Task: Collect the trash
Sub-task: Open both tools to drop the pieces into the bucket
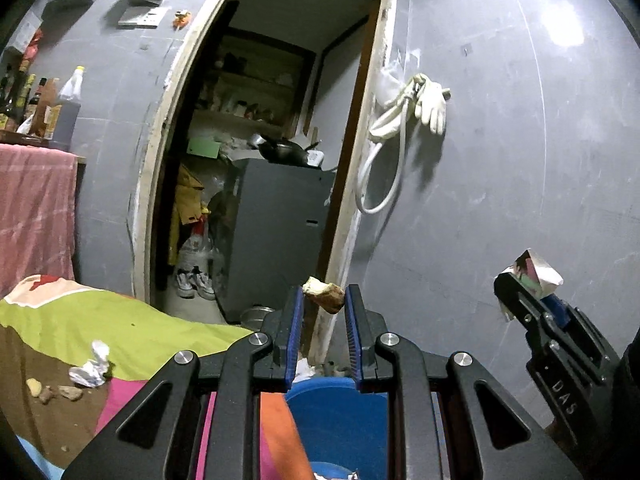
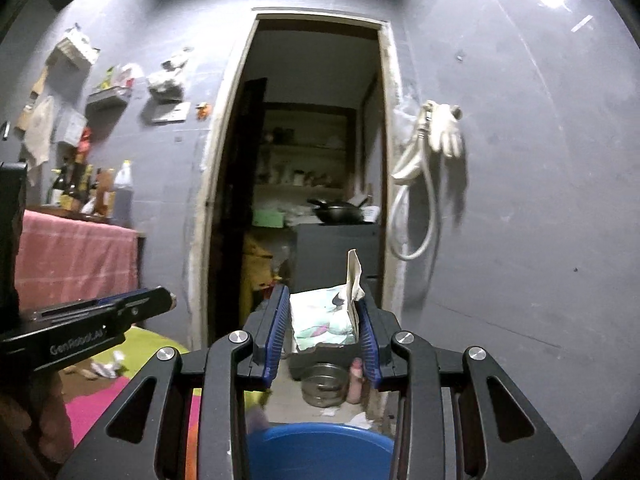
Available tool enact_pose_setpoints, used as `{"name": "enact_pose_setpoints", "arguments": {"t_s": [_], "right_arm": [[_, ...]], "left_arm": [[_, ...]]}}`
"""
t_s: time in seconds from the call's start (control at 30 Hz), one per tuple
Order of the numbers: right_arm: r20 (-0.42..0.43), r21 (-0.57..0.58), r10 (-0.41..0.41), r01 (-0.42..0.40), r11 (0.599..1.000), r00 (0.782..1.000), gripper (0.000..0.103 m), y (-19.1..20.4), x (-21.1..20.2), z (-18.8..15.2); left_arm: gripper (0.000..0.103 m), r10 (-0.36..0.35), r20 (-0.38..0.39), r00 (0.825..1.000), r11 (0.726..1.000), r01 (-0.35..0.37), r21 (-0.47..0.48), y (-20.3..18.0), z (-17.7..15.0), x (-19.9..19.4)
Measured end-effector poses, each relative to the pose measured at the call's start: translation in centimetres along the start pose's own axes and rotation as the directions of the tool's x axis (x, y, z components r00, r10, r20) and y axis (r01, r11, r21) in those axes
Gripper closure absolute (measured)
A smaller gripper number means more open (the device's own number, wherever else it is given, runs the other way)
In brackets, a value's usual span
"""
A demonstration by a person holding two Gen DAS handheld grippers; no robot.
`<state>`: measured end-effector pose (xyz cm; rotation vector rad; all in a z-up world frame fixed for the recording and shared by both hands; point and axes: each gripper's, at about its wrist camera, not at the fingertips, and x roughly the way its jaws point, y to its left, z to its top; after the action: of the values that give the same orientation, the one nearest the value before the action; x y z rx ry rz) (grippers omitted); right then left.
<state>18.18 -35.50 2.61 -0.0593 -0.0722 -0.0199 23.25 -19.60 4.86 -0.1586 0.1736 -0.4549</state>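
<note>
My left gripper [image 1: 322, 300] is shut on a brownish food scrap [image 1: 325, 294] and holds it up above a blue bin [image 1: 340, 420]. My right gripper [image 2: 324, 312] is shut on a folded printed paper wrapper [image 2: 324, 320], above the same blue bin [image 2: 320, 452]. The right gripper also shows in the left wrist view [image 1: 524, 292] at the right, with the paper [image 1: 536, 270] in it. The left gripper shows at the left of the right wrist view [image 2: 160, 300]. A crumpled white paper [image 1: 91, 366] and several brown scraps [image 1: 52, 390] lie on the colourful bedspread [image 1: 120, 320].
An open doorway [image 1: 272, 160] faces me, with a grey cabinet [image 1: 280, 232] and a wok inside. A white hose and glove [image 1: 424, 108] hang on the grey wall. A table with a pink cloth [image 1: 36, 208] and bottles stands at the left. A metal bowl [image 2: 324, 384] sits on the floor.
</note>
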Motion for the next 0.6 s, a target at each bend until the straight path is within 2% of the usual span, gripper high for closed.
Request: {"name": "enact_pose_setpoints", "arguments": {"t_s": [0.27,0.6], "right_arm": [[-0.046,0.029,-0.019,0.020,0.999,0.999,0.072,-1.7,0.8,-2.2],[-0.122,0.066,-0.005,0.013,0.998,0.992,0.072,-2.9,2.4,-4.1]], "left_arm": [[0.086,0.010,-0.036,0.999,1.000,-0.010,0.009,-0.8,-1.8,2.4],[0.086,0.014,-0.110,0.994,1.000,-0.013,0.014,-0.9,-3.4,4.9]]}}
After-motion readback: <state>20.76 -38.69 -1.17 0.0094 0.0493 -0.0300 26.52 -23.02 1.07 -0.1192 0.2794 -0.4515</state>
